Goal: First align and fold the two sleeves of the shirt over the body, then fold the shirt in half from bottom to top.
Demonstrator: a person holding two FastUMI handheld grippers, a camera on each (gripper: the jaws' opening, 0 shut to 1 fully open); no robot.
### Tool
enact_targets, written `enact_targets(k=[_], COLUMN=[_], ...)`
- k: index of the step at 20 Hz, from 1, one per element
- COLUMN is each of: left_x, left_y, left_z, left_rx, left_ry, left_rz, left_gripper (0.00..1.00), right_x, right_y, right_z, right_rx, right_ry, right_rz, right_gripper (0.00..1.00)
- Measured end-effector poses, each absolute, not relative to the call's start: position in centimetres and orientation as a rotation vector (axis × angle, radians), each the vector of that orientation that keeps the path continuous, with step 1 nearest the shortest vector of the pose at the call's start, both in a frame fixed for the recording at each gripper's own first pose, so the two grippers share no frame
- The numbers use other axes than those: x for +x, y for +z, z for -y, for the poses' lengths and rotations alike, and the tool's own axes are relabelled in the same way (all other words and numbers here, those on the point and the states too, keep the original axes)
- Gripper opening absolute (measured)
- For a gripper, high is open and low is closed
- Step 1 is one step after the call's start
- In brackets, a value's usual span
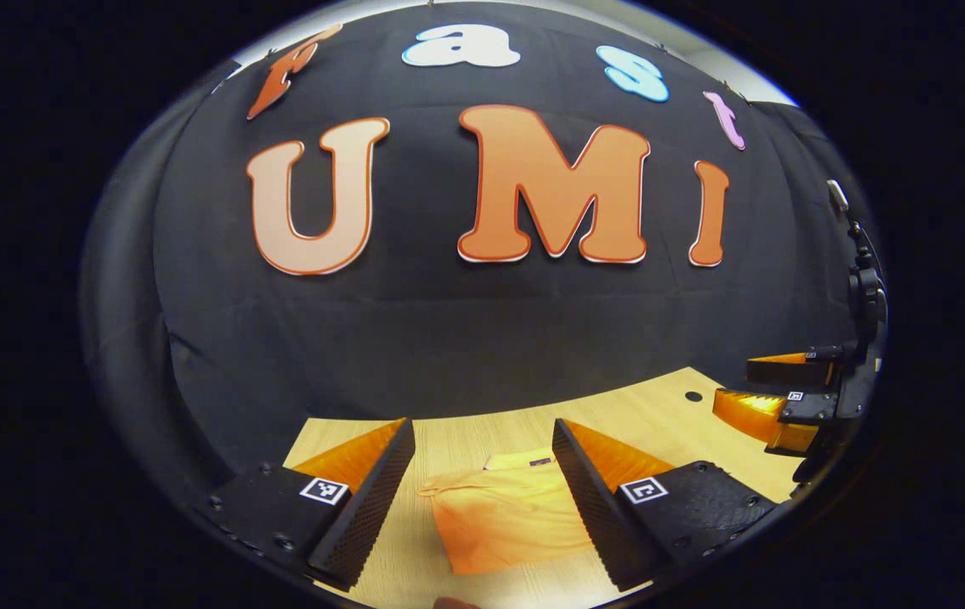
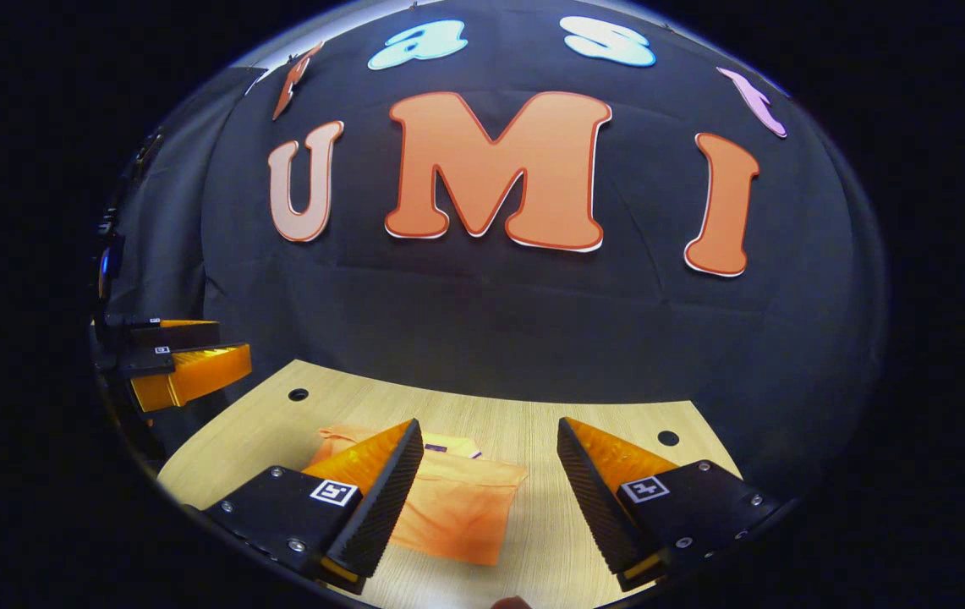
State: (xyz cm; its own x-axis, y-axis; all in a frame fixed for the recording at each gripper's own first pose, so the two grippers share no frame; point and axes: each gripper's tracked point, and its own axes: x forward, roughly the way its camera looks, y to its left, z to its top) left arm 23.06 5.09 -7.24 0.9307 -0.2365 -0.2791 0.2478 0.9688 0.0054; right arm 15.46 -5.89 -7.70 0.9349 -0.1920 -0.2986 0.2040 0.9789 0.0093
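The orange shirt (image 1: 509, 516) lies flat on the wooden table (image 1: 643, 414), its collar toward the booth's black wall. The left gripper (image 1: 482, 448) hangs above it with jaws spread wide, holding nothing — the shirt shows between its fingers. The right gripper (image 2: 489, 448) hovers over the shirt's right side, jaws likewise apart and empty.

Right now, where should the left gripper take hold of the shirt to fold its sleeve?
Probably at the sleeve tip that sticks out sideways from the shirt. It lies flat on the table, so the open left gripper should come down from above and pinch the outer edge.
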Motion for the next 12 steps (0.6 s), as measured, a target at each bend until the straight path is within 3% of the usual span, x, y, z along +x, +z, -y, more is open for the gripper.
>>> enact_targets(k=[6, 12], left_x=[17.9, 12.6], left_y=[-3.6, -3.8], left_z=[-4.3, -3.5], left_rx=[0.006, 0.007], left_ry=[-0.209, -0.189], left_rz=[-0.166, -0.108], left_gripper=[1.00, 1.00], right_x=[11.2, 7.2], right_y=[-3.8, -3.0], right_z=[4.7, 2.1], right_rx=[-0.011, -0.013], right_ry=[-0.207, -0.175], right_rz=[-0.165, -0.119], right_gripper=[0.97, 0.96])
